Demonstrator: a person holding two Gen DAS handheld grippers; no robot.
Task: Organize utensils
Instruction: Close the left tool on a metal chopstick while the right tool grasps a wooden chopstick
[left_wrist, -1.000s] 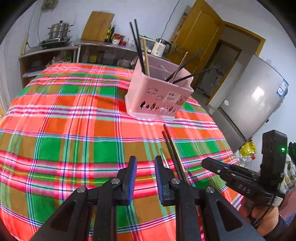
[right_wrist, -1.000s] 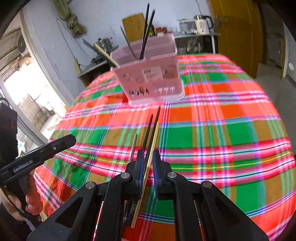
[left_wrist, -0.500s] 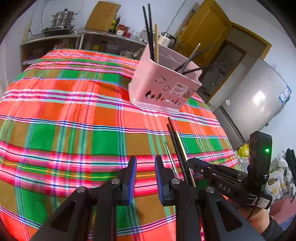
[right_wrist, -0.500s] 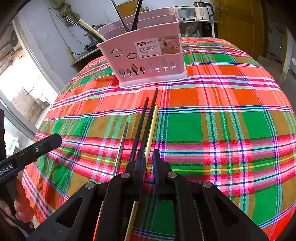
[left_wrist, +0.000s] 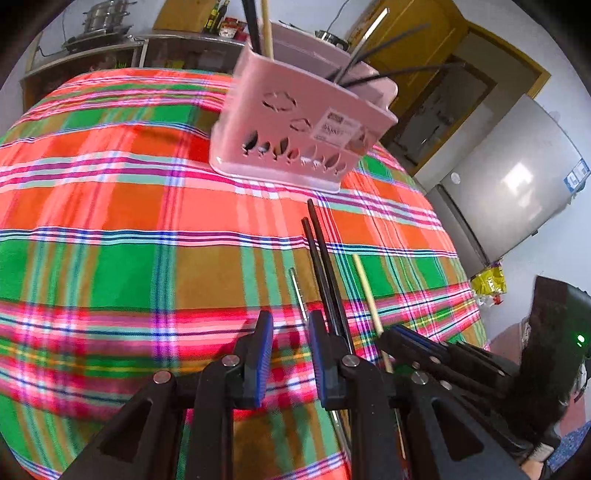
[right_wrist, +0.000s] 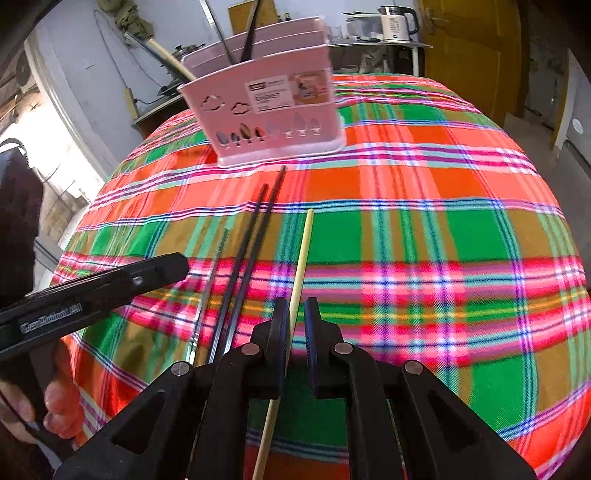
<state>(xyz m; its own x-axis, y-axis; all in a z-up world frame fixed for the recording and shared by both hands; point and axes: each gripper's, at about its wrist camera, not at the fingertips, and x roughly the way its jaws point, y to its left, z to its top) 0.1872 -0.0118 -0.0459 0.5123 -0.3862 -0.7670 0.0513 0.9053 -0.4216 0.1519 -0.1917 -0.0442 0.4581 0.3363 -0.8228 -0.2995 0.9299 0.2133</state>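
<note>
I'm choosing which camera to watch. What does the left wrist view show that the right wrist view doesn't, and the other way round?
Only the left wrist view shows the grey fridge and the stacked steel pots. Only the right wrist view shows the white kettle and a bright window. Both show the pink basket, the two black chopsticks, the pale chopstick and the plaid tablecloth.

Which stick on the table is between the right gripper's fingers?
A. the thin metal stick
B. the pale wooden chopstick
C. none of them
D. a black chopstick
B: in the right wrist view the pale wooden chopstick runs between the fingers of the right gripper, while the two black chopsticks and the thin metal stick lie off to the left on the plaid tablecloth.
</note>
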